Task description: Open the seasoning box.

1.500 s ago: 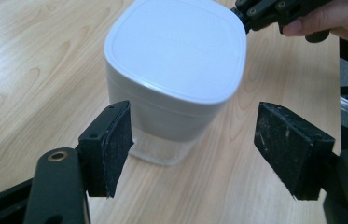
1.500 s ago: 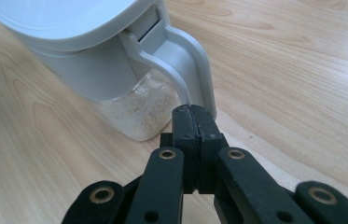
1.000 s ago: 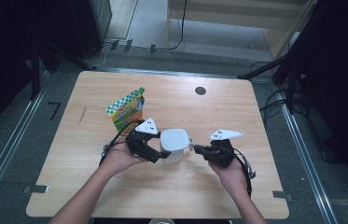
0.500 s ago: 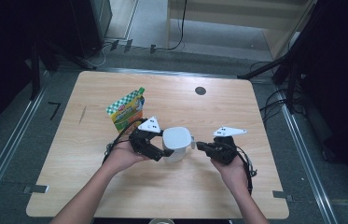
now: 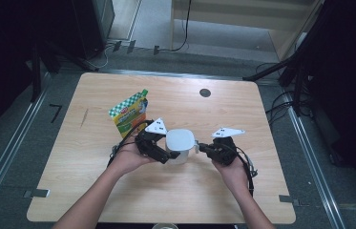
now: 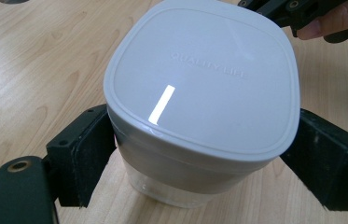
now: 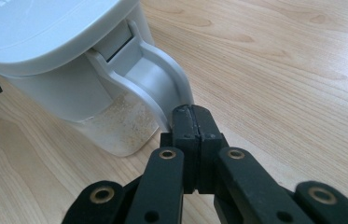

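Steadying lidded white canister (image 5: 180, 145) at bench (image 5: 94, 191) centre, prising its side latch (image 7: 155, 86).
Left gripper (image 6: 199, 154) fingers grasping canister body; right gripper (image 7: 191, 122) fingers clenched, tips touching latch at 3 o'clock; next: levering latch outward.

Left tongs (image 6: 199, 163) a touch wider around the white container (image 6: 204, 93).
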Demonstrator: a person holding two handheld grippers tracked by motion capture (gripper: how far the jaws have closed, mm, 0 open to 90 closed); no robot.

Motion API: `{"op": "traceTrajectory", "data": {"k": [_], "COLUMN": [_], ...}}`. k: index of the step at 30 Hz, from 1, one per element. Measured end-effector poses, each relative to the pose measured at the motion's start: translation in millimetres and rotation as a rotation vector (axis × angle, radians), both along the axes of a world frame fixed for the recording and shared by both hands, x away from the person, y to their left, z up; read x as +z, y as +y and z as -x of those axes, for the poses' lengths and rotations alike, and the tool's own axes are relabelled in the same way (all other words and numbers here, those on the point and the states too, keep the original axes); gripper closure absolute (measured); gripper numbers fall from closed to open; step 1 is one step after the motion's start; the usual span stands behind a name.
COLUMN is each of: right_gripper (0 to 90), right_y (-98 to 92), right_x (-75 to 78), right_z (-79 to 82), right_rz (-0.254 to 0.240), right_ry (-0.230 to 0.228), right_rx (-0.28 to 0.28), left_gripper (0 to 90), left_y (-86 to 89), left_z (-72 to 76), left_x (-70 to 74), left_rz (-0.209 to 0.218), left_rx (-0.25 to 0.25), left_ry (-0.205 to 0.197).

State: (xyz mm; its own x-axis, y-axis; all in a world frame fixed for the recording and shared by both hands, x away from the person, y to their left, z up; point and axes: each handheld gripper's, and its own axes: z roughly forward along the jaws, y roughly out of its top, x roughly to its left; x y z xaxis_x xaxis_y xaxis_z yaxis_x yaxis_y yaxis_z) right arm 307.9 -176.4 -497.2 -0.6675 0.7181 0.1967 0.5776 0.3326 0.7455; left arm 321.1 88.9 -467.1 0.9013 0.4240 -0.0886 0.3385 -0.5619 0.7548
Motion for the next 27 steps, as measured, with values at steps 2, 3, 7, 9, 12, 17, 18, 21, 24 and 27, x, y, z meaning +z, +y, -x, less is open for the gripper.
{"op": "traceTrajectory", "data": {"k": [2, 3, 7, 9, 12, 17, 18, 21, 24, 27], "right_gripper": [90.0, 90.0, 90.0, 90.0, 90.0, 90.0, 90.0, 90.0, 90.0, 90.0], "right_y": [-0.3, -0.3, -0.3, -0.3, -0.2, 0.2, 0.3, 0.4, 0.6, 0.7], "right_x": [-0.1, -0.2, -0.1, 0.0, 0.1, 0.2, 0.3, 0.4, 0.4, 0.4], "right_z": [-0.2, -0.3, 0.0, 0.1, 0.1, 0.5, 0.6, 0.7, 0.9, 1.0], "right_rz": [-0.003, -0.002, -0.001, 0.0, 0.0, 0.003, 0.003, 0.005, 0.005, 0.007], "right_ry": [0.003, 0.003, 0.004, 0.002, 0.002, 0.001, 0.001, 0.001, 0.0, -0.001], "right_rx": [-0.002, -0.003, -0.007, -0.007, -0.008, -0.011, -0.011, -0.012, -0.013, -0.014], "left_gripper": [14.1, 14.1, 14.1, 14.1, 14.2, 14.3, 14.3, 14.5, 14.5, 14.5], "left_y": [-0.2, -0.4, -1.3, -1.3, -1.2, -1.6, -1.6, -1.5, -1.9, -2.4], "left_z": [-0.1, -0.1, -1.0, -0.8, -0.7, -1.0, -0.9, -1.0, -0.9, -0.6], "left_x": [0.6, 1.0, 3.1, 3.9, 5.2, 6.6, 6.9, 7.8, 8.1, 8.6], "left_rz": [-0.001, -0.003, -0.015, -0.01, -0.007, -0.016, -0.016, -0.018, -0.018, -0.023], "left_rx": [-0.001, -0.001, -0.006, -0.002, -0.001, -0.005, -0.005, -0.009, -0.007, -0.004], "left_ry": [0.006, 0.009, 0.021, 0.025, 0.026, 0.023, 0.025, 0.024, 0.026, 0.025]}}
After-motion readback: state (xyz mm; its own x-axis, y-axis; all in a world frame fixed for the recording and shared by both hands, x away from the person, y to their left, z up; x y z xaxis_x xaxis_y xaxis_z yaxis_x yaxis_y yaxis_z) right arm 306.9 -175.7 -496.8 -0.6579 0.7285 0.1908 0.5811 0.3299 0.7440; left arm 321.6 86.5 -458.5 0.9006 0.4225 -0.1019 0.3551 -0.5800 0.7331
